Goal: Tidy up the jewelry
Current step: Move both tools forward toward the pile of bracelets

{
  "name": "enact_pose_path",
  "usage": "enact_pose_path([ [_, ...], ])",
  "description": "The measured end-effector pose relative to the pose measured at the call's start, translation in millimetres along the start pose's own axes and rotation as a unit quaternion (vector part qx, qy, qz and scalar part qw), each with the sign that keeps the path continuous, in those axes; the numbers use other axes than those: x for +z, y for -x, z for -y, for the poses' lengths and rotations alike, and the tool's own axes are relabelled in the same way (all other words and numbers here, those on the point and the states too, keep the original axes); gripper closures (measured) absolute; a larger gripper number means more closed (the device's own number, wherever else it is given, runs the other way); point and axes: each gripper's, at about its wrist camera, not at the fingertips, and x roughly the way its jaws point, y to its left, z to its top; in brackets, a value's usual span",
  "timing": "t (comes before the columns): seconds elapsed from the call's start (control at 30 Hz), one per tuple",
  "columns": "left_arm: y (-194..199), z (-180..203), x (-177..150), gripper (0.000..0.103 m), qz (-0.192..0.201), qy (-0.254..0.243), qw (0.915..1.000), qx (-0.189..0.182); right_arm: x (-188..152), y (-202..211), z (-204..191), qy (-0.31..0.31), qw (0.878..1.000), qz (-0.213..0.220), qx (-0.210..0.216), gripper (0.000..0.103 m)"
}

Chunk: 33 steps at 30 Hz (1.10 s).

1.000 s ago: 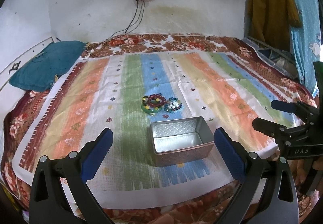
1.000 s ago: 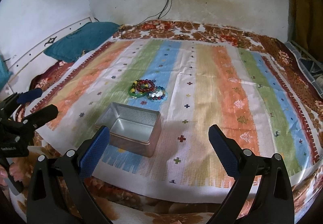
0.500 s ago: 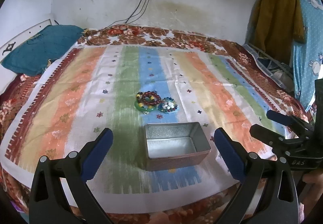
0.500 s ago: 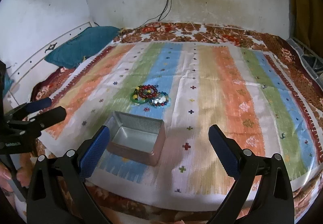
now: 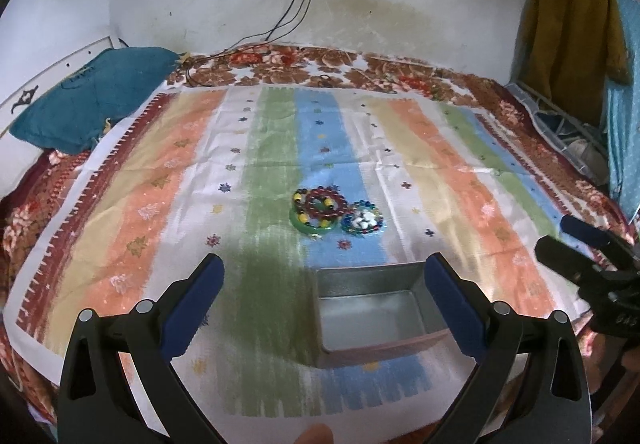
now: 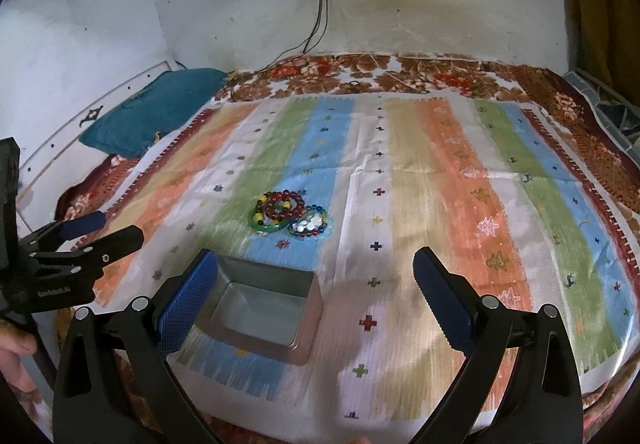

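A cluster of beaded bracelets [image 5: 320,206] lies on the striped cloth [image 5: 180,180], with a green bangle under a dark red bead ring and a smaller blue bead ring [image 5: 363,219] beside them. An empty metal tin [image 5: 372,310] sits just nearer than the jewelry. My left gripper [image 5: 324,284] hovers open over the tin's near side. In the right wrist view the bracelets [image 6: 278,210] and tin [image 6: 262,308] lie left of centre, and my right gripper [image 6: 314,278] is open above the cloth with the tin under its left finger.
A teal pillow [image 5: 92,96] rests at the far left by the wall. Cables [image 5: 296,12] run down from a wall socket to the bed. Clothes [image 5: 576,32] hang at the right. A floral bedsheet [image 5: 360,68] borders the cloth.
Both grippers have moved forward and lower toward the tin and bracelets, which now look larger and nearer. Both stay open, and nothing on the cloth has moved.
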Motion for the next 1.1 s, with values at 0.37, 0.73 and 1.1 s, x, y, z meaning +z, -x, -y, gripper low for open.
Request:
enact_pose_path([
  [0.37,-23.8,2.4,9.6,0.006,-0.002,-0.025,0.9996,0.017,9.8,-29.2,3.7,0.012,1.000,-0.018,-0.009,0.004],
  [0.73,-61.4,-3.1,24.3,0.005,-0.057,-0.026,0.9974,0.037,22.6,-61.4,7.7,0.010,0.999,-0.045,-0.005,0.004],
  [1.1,-91.4,-8.5,44.5,0.006,-0.079,-0.002,0.9966,0.023,37.1,-95.8,16.2,-0.005,0.998,-0.067,-0.004,0.004],
])
